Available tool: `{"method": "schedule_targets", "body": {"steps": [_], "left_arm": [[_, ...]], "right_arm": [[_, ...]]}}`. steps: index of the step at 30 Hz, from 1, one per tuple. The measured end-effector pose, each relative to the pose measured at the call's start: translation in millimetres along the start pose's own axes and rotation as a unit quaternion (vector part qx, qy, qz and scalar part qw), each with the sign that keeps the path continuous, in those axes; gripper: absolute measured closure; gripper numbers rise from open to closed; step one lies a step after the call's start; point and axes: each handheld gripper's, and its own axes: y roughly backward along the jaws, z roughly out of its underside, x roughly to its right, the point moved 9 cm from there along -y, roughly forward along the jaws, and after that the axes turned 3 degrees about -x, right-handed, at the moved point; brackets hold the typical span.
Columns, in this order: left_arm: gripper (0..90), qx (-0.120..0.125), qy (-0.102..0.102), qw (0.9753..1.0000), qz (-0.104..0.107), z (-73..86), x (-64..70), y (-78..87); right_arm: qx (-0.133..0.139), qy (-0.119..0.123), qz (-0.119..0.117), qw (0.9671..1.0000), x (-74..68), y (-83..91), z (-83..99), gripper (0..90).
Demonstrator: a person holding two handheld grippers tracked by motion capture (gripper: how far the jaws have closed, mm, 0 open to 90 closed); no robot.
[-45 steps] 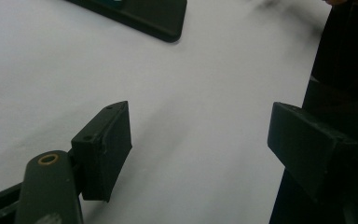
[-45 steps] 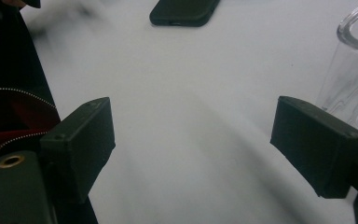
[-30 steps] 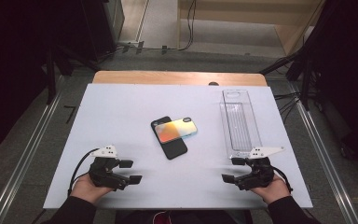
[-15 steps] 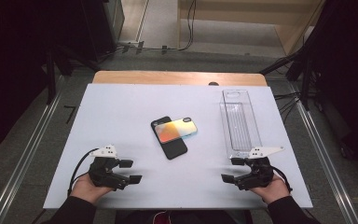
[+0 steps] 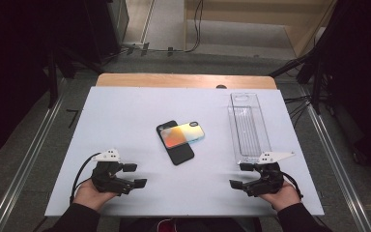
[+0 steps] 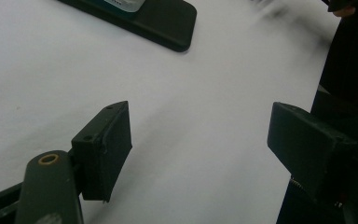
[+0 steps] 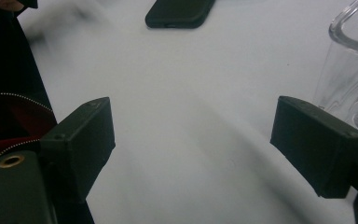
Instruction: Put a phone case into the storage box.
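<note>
Left tongs: resting low at the near left of the worktop, jaws spread wide with nothing between them; the left gripper view shows bare white surface in the gap.
Right tongs: at the near right, jaws just as wide apart and empty, just beside the near end of the clear plastic tray.
Phone: a dark phone lies flat mid-worktop, well apart from both tongs.
Phone case: shiny orange-to-teal, lying across the phone's far half, touching it.
Step in hand: likely the start, with nothing gripped yet.
Next move: probably a reach inward to the phone and case; one jaw pair must close on a thin edge lying flat, so a low, level approach looks needed.
</note>
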Motion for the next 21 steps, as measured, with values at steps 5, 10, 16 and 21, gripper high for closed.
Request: {"method": "schedule_targets", "body": {"steps": [5,10,16,21], "left_arm": [[22.0,0.007,0.009,0.9998,-0.016,-3.9,-4.4,1.8],[21.9,0.012,0.010,0.9996,-0.024,-9.8,-7.4,1.7],[21.7,0.023,0.006,0.9993,-0.030,-17.1,-9.5,0.6],[20.3,0.032,0.005,0.9992,-0.025,-27.1,-9.8,-1.7]], "right_arm": [[0.003,-0.003,0.000,1.0000,0.7,0.3,-0.8,11.7],[0.004,-0.005,0.000,1.0000,0.6,0.4,-1.3,11.7],[0.002,-0.005,-0.002,1.0000,-0.3,-0.6,-1.0,11.7],[0.001,-0.007,-0.006,1.0000,-0.8,-1.4,-1.0,11.8]]}}
